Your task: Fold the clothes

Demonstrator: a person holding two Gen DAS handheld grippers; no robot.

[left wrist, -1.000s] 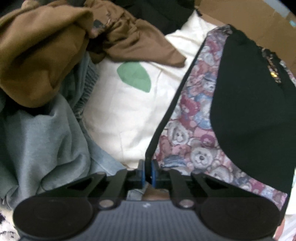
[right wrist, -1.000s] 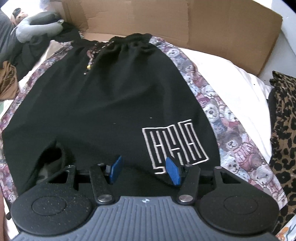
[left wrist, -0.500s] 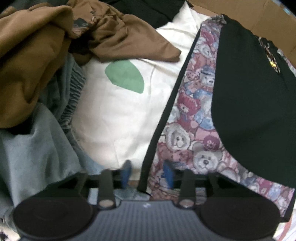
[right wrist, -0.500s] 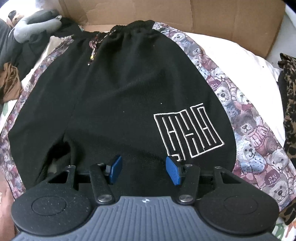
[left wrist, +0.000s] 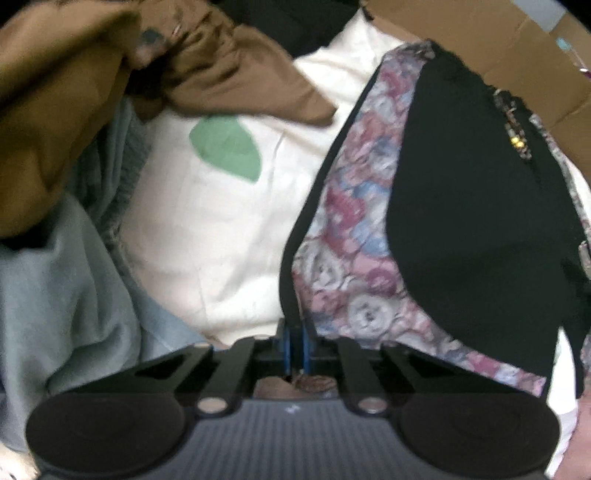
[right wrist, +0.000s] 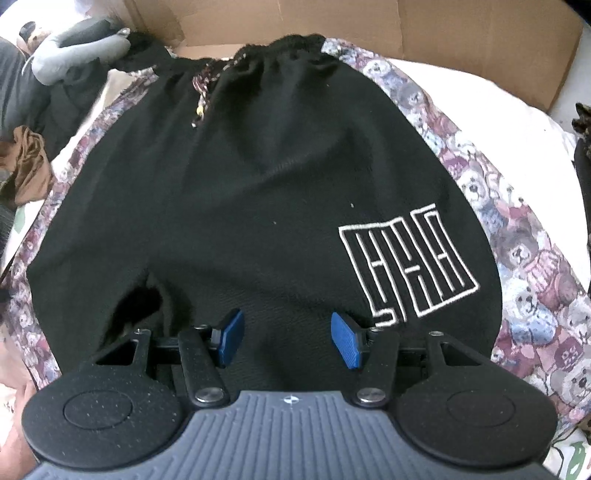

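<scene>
Currently the left gripper (left wrist: 294, 343) clamps the shorts (right wrist: 258, 192) by their hem edge, jaws narrow. Right gripper (right wrist: 288, 341) hovers wide over the hem; waistband lies toward frame top.

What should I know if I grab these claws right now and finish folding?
Left claw: shut on the black edge trim of the shorts, at the leg hem.
Right claw: open, above the other leg hem near the white logo, holding nothing.
The shorts lie spread flat on the white bedsheet, waistband toward the cardboard.
Done: one hem is gripped. Left: every fold. The brown garment and grey garment wait in a heap.
</scene>
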